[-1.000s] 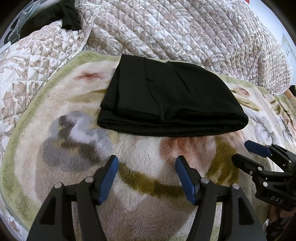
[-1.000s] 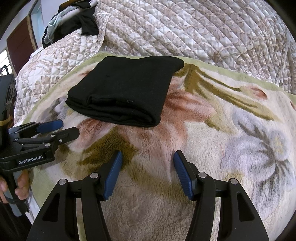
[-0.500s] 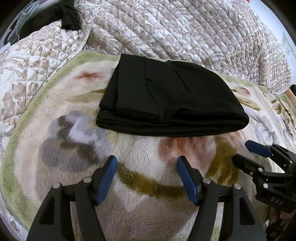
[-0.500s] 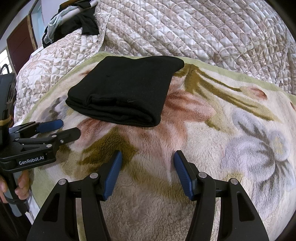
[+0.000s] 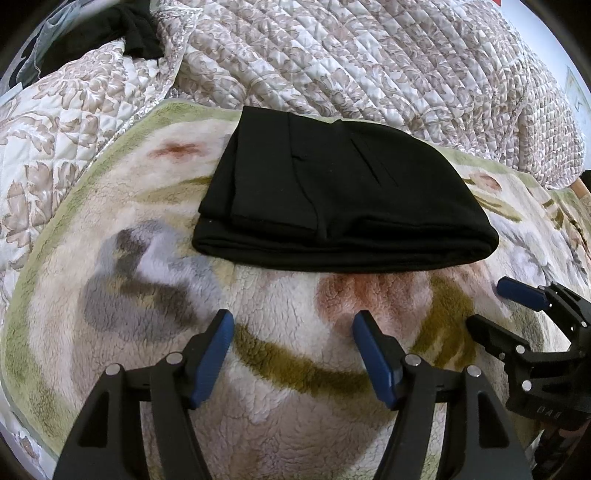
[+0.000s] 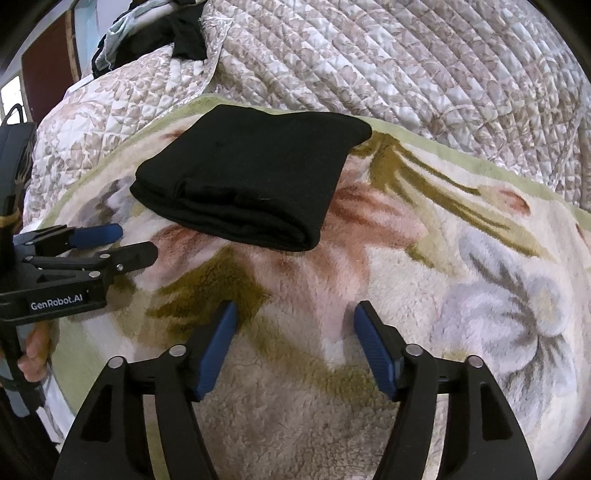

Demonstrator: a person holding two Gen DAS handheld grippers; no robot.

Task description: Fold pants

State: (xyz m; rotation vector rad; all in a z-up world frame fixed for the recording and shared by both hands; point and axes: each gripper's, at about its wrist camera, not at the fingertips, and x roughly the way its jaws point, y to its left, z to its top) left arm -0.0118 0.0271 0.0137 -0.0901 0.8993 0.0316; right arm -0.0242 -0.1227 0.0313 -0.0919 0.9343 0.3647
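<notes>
Black pants (image 5: 332, 195) lie folded into a compact rectangle on a fleecy floral blanket (image 5: 147, 295); the right wrist view shows the same pants (image 6: 251, 177) at centre left. My left gripper (image 5: 293, 325) hovers over the blanket short of the pants' near edge, open with nothing between its blue pads. The right gripper (image 6: 293, 317) hangs over the blanket on the near side of the pants, apart from them; its jaws are opening and hold nothing. Each gripper also shows in the other's view: the right gripper (image 5: 491, 310) at the right edge, the left gripper (image 6: 136, 240) at the left edge.
A quilted beige bedspread (image 5: 369, 66) rises behind the blanket. Dark clothes (image 6: 162, 33) are piled at the far left on the quilt. A person's fingers (image 6: 31, 354) grip the left gripper's handle. Blanket spreads to the right of the pants.
The right gripper's pads have spread a little wider apart. Both hands stay where they were and the pants have not moved.
</notes>
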